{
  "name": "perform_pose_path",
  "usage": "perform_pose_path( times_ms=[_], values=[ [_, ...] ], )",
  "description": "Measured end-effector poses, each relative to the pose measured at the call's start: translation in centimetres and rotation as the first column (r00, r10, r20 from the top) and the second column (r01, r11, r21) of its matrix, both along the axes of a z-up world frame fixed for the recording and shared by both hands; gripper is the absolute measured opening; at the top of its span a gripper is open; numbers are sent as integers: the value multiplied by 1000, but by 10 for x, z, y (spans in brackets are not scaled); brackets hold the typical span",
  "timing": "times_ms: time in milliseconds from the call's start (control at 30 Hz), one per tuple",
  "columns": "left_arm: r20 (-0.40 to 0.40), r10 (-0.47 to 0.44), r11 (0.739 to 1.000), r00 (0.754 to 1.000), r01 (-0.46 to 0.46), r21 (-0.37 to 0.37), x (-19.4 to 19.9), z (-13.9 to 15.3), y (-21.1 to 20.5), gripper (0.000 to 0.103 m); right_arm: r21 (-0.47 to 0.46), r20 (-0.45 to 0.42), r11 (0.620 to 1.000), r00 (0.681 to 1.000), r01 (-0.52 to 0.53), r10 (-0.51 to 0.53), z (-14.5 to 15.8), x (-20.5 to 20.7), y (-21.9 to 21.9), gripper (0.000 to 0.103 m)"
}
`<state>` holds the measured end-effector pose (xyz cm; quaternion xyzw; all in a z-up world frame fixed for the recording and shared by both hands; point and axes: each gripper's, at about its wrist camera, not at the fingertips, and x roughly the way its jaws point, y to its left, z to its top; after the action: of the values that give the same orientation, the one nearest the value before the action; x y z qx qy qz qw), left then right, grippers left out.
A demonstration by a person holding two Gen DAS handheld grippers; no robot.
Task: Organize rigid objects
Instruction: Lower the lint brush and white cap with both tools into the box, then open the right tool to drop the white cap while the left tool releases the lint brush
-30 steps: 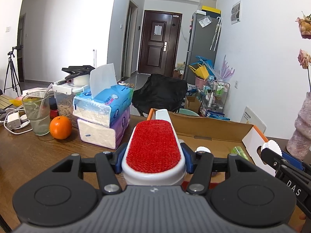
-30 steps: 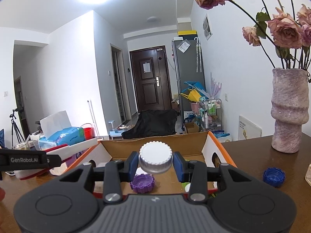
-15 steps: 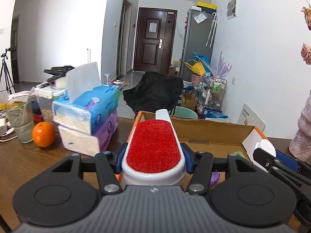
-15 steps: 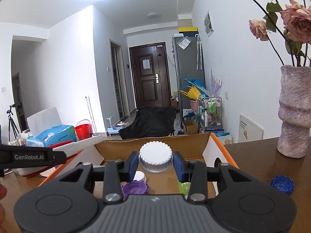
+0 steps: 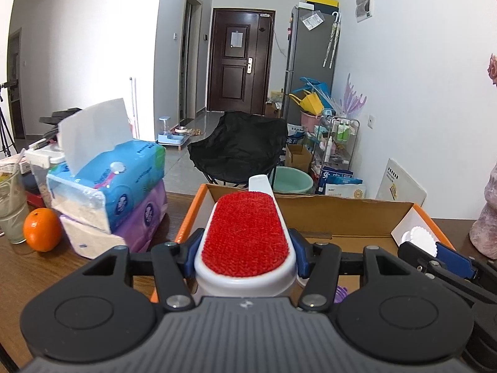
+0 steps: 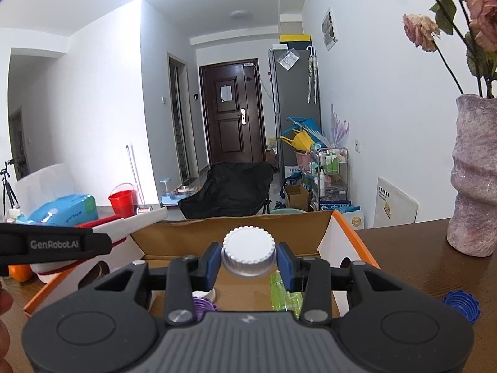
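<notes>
Both tools have advanced over the cardboard box [image 5: 341, 214]: the left tool [image 5: 245, 248] pinching the red lint brush [image 5: 245, 233] above its left end, the right tool [image 6: 248, 261] clamping the white cap [image 6: 248, 247] above its middle; release looks near.

A lived-in home — front door [image 5: 237, 62], fridge [image 5: 306, 62], folding chair [image 5: 239, 146], tissue packs [image 5: 111, 192].

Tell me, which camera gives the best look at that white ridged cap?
The right wrist view: the white cap sits centred and close, clamped in the right gripper above the cardboard box. The left wrist view catches it only small near the right edge.
</notes>
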<state>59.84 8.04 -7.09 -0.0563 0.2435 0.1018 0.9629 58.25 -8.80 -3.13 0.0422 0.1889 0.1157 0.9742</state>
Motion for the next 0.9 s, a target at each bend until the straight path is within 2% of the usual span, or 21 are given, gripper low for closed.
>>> perform_pose_path(
  times_ms=[167, 200, 233, 267, 300, 333, 367, 433, 900],
  values=[
    [-21, -9, 1000, 1000, 9, 14, 7, -7, 1, 60, -35, -52, 999, 998, 19, -21, -6, 8, 0, 39],
    [-19, -6, 1000, 1000, 7, 20, 6, -6, 1, 69, -37, -61, 999, 998, 25, -27, -7, 8, -1, 44],
    [-10, -8, 1000, 1000, 8, 30, 4, -5, 0, 82, -40, -71, 999, 997, 31, -33, -7, 8, -1, 60],
    [7, -9, 999, 1000, 9, 42, 0, -3, 0, 87, -40, -74, 998, 996, 40, -43, -7, 7, -3, 70],
    [22, -3, 998, 1000, 1, 57, -3, -2, -2, 94, -41, -71, 998, 996, 49, -52, -7, 6, -4, 88],
    [35, 6, 997, 999, -8, 76, -6, -1, -3, 101, -43, -64, 997, 996, 58, -61, -6, 4, -4, 94],
    [45, 11, 996, 999, -15, 89, -8, 1, -4, 103, -46, -60, 997, 996, 63, -66, -6, 3, -5, 95],
    [57, 15, 995, 998, -21, 101, -13, 3, -5, 103, -44, -66, 997, 996, 63, -65, -6, 1, -5, 103],
    [43, 51, 996, 998, -54, 76, -41, 15, 12, 103, -70, -93, 997, 995, 36, -43, -1, -21, -7, 103]
  ],
)
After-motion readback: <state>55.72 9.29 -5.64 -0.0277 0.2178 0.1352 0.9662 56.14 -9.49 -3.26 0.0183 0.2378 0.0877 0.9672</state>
